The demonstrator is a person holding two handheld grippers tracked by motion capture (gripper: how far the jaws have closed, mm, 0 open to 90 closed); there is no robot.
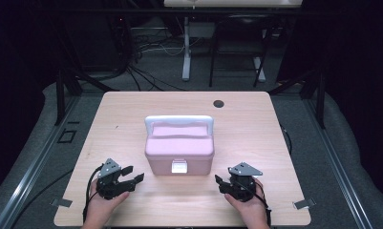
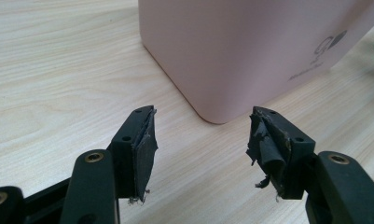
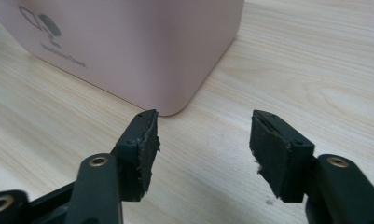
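A pink lidded storage box sits near the middle of the wooden worktop, square to its edges. Its long axis runs left to right across the worktop, and its white latch faces the person, which puts the clasp within easy reach of either hand. The pale carry handle is folded back toward the far side, so the lid top is free.

The left tool rests on the worktop near the box's front left corner, its jaws spread wide with nothing between them. The right tool mirrors it near the front right corner, jaws equally wide and empty. Both point inward at the box. In the left gripper view the rounded lower corner of the box stands just beyond the worn pads, apart from them; the right gripper view shows the opposite corner the same way. This flanking placement probably readies both hands to steady the box and work the latch.
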